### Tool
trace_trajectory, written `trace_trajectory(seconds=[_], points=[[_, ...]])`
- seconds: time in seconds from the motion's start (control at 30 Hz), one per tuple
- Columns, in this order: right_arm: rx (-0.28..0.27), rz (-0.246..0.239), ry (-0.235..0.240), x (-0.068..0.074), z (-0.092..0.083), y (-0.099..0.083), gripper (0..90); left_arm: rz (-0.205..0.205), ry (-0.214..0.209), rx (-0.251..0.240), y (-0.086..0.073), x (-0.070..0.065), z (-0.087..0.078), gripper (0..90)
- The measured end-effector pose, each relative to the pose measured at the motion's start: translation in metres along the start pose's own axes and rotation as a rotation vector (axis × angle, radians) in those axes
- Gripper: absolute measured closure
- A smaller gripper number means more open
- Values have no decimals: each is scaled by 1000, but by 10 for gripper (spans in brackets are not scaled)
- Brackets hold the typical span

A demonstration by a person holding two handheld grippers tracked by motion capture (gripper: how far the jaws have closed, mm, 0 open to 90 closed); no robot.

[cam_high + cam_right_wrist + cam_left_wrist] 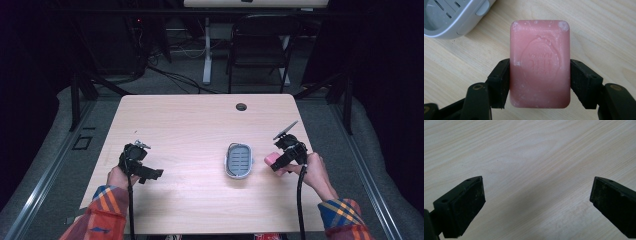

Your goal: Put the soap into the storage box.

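A pink bar of soap (540, 63) sits between the black jaws of my right gripper (540, 82), which press on both its long sides. From the high view that gripper (278, 163) is at the table's right, with the soap (270, 158) poking out toward a grey slotted soap dish (239, 160). The dish's corner (451, 17) lies just beyond the soap at the upper left of the right gripper view. My left gripper (156, 173) is at the table's left front. Its jaws stand wide apart over bare wood (536, 195), holding nothing.
The light wooden table (200, 125) has a round cable hole (241, 106) near its far edge. Beyond it stand a black chair (260, 45) and a white desk leg (207, 50) on a dark floor with cables. Metal rails run along both sides.
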State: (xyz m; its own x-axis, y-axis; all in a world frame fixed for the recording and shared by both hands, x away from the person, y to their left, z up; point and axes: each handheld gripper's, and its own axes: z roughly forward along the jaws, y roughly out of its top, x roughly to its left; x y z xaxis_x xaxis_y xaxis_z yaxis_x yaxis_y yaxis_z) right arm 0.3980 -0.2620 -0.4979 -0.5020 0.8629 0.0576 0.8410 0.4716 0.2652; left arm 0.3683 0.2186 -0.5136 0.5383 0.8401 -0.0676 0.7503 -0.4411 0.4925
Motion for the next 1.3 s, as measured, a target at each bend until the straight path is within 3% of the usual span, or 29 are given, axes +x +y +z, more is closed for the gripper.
trace_trajectory(seconds=[1.3], points=[[12, -70, -29, 14, -26, 35, 371, 8, -5, 2, 1, 0, 1, 0]])
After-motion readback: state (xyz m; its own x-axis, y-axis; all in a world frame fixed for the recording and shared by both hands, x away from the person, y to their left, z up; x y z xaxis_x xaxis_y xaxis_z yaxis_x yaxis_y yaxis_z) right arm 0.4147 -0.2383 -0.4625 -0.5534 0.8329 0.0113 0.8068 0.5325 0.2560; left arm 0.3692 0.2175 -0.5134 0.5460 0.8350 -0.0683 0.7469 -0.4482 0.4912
